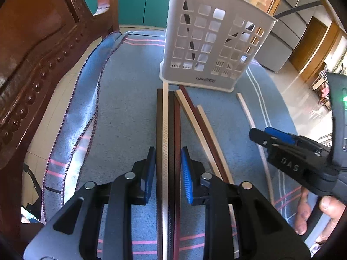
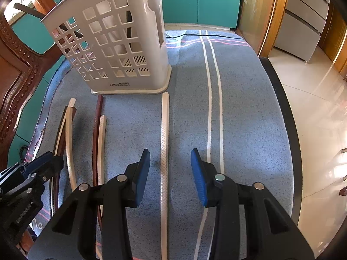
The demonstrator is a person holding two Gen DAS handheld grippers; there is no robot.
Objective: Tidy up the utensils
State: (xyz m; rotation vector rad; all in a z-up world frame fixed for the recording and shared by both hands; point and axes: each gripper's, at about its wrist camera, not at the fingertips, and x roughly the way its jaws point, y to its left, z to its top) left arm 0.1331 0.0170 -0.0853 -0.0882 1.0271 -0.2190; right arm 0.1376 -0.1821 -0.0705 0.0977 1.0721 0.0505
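Chopsticks lie on a blue cloth (image 2: 249,108) with white and pink stripes, spread over a table. At the far end stands a tall pale-grey plastic holder (image 1: 208,41) with square cut-outs in its walls; dark sticks show through the holes.

The chopsticks are long, thin and square-sided, some cream, some dark reddish-brown, with a fine cross-hatched pattern on their near ends. They all point toward the holder, their far tips just short of its base.

The left gripper (image 1: 168,171) has its blue pads set narrow around a tight bundle (image 1: 168,130) of three or four chopsticks, one cream (image 1: 165,130) among dark ones. The pads sit at the bundle's sides; whether they press it is unclear. Three more chopsticks (image 1: 201,127) lie just right of the bundle, fanned out.

The right gripper (image 2: 170,173) hangs half open over one cream chopstick (image 2: 164,143) lying apart, its pads clear of it. A hand (image 1: 314,212) holds that gripper.
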